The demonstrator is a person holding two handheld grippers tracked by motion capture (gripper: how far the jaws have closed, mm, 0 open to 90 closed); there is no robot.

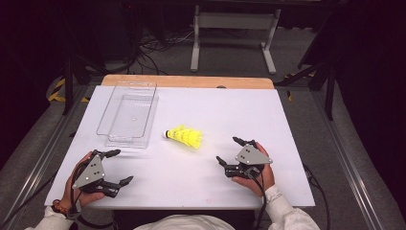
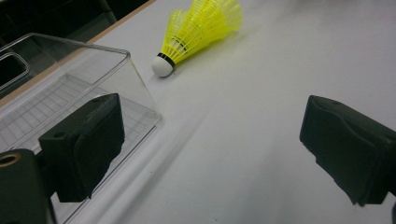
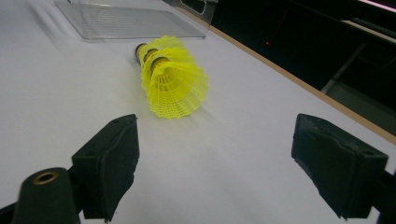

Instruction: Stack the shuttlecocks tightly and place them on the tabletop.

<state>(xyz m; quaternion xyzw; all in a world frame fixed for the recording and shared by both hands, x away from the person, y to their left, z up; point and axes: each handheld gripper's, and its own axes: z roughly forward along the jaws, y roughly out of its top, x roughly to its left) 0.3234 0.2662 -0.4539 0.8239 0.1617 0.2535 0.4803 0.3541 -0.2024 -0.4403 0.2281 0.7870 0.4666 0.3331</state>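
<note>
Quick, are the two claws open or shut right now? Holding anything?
Left gripper: open, holding nothing.
Right gripper: open, holding nothing; the yellow shuttlecocks lie apart on the table.

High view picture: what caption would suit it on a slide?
Two open hand-held grippers, left gripper and right gripper, flank yellow shuttlecocks beside a clear tray.

my table [image 1: 268,120] has a white top with a wooden strip along its far edge. on it lie a clear plastic tray [image 1: 128,114] and, near it, stacked yellow shuttlecocks [image 1: 185,136] on their side.
</note>
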